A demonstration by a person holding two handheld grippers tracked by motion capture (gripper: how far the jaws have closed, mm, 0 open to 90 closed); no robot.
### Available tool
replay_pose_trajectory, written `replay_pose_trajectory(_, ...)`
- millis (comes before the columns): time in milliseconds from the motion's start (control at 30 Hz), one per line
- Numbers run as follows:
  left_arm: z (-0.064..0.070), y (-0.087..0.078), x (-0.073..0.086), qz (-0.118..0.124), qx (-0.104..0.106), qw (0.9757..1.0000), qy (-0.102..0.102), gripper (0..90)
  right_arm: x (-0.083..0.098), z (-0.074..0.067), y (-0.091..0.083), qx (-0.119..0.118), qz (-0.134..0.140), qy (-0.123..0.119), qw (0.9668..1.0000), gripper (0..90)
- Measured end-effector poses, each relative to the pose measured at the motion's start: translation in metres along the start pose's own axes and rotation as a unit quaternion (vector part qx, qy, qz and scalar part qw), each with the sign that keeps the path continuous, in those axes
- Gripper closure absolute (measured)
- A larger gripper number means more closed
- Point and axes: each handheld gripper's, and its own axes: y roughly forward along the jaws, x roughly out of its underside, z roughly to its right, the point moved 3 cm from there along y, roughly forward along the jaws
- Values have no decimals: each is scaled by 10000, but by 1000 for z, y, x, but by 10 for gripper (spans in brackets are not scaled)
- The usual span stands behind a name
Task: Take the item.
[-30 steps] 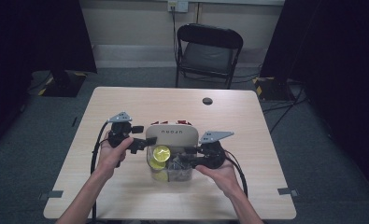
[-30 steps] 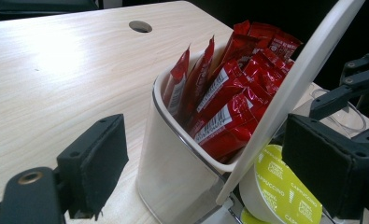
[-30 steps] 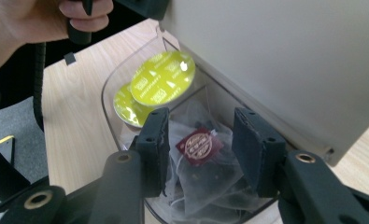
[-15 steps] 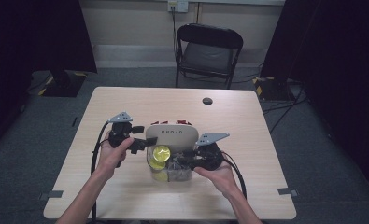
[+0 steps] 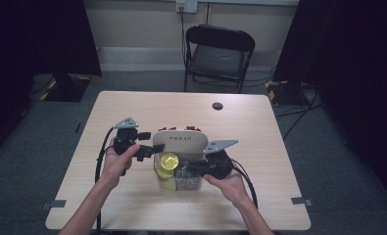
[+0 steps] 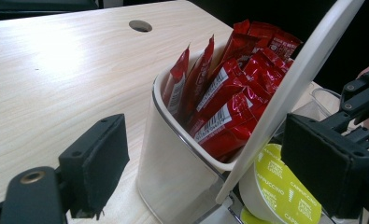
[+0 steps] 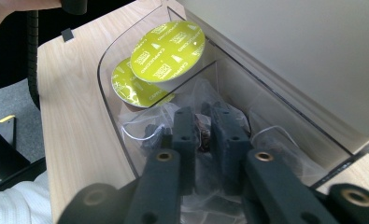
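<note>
High view: a clear plastic organiser box (image 5: 179, 182) with a raised white lid (image 5: 180, 143) sits mid-table. The left gripper (image 5: 143, 148) reaches the lid's left edge; the right gripper (image 5: 191, 170) dips into the front compartment beside two lime-green coffee capsules (image 5: 167, 161).

Left gripper view: its jaws stand spread on either side of the lid and the back compartment, which holds many red sachets (image 6: 229, 98). One capsule lid (image 6: 285, 193) reads "CAPPUCCINO".

Right gripper view: the jaws have just been closing and now pinch a clear plastic tea-bag packet (image 7: 202, 128) in the front compartment. Both capsules (image 7: 166, 46), printed "CAPPUCCINO", lie just beyond the jaws.
</note>
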Motion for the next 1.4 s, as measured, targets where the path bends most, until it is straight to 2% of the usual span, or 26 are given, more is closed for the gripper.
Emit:
replay_pose_trajectory(267, 0, -1, 0, 41, 18, 10000, -28, 148, 0, 2, -2, 10, 39, 131, 9999, 843)
replay_pose_trajectory(467, -1, -3, 0, 64, 9, 10000, -47, 148, -1, 1, -3, 6, 77, 131, 9999, 844)
replay_pose_trajectory(667, -1, -3, 0, 64, 19, 10000, -45, 148, -4, 1, -7, 19, 210, 178, 9996, 844)
replay_pose_trajectory(967, -1, -2, 0, 64, 31, 10000, -69, 148, -9, 0, -14, 20, 386, 157, 9991, 845)
replay_pose_trajectory(1400, -2, -1, 1, 42, 47, 10000, -53, 148, -11, -2, -19, 13, 467, 139, 9988, 845)
